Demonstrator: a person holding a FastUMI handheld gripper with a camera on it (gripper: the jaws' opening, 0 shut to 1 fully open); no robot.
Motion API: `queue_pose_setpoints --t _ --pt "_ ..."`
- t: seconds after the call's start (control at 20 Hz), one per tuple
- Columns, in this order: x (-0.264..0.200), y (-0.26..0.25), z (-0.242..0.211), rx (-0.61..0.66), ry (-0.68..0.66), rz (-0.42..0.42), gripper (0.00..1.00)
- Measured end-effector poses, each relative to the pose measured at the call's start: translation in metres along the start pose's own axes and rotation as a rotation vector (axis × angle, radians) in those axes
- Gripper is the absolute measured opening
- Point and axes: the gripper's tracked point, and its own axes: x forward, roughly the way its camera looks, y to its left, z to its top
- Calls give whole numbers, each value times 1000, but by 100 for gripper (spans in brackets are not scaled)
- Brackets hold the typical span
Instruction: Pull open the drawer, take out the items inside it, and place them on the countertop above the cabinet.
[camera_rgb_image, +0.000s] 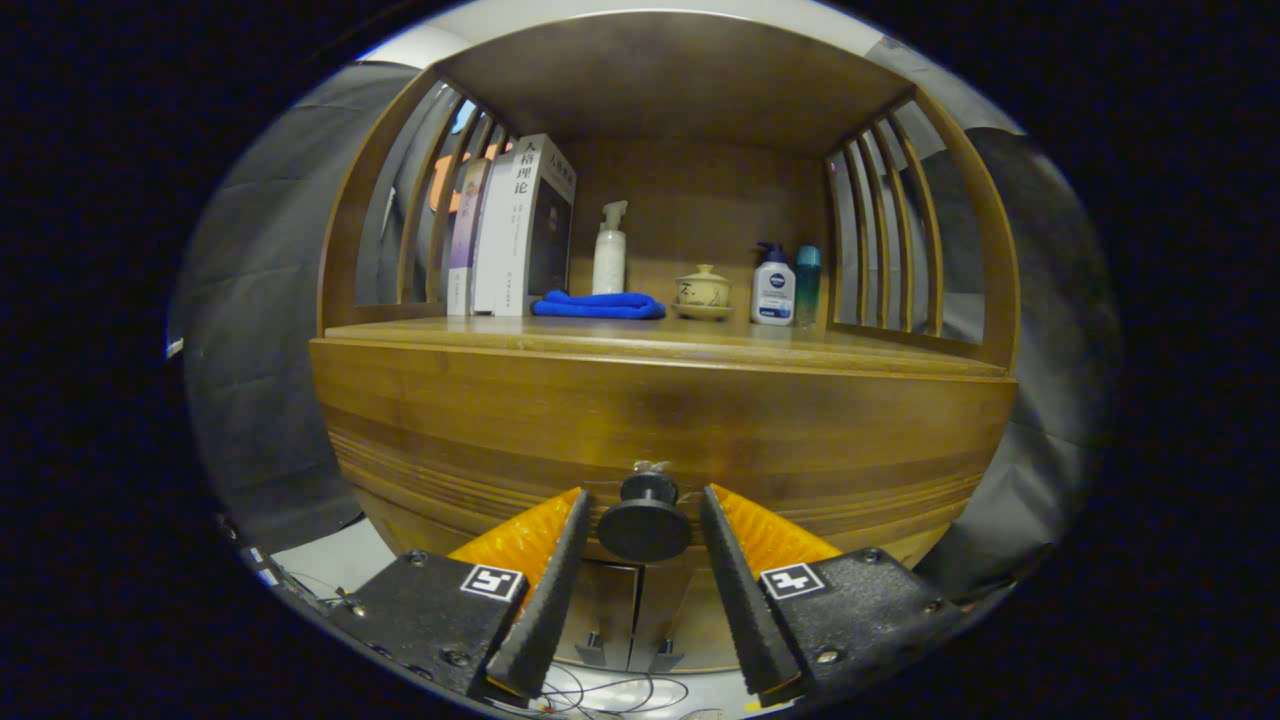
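Gripper (645, 505) fingers spread narrowly, flanking round drawer knob (645, 525), not touching; drawer (660, 420) closed; blue cloth (598, 305) seen on surface (700, 340) at 12 o'clock.

Drawer (660, 420) interior hidden behind closed front; I saw no contents. Knob (645, 520) sat between tool (645, 505) fingers, but I couldn't tell whether either finger touched it. Knob hid its own mount on front. Cabinet doors (630, 610) below largely blocked by fingers. Small bottle (808, 283) partly behind pump bottle (773, 285). Cables (600, 692) on floor cut off by view's edge.
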Motion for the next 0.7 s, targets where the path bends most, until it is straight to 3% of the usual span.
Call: queue_pose_setpoints --t 0.2,0.7 --pt "1 -2 0 -13 -5 -28 51" --pt "-2 -2 -2 27 1 -31 42"
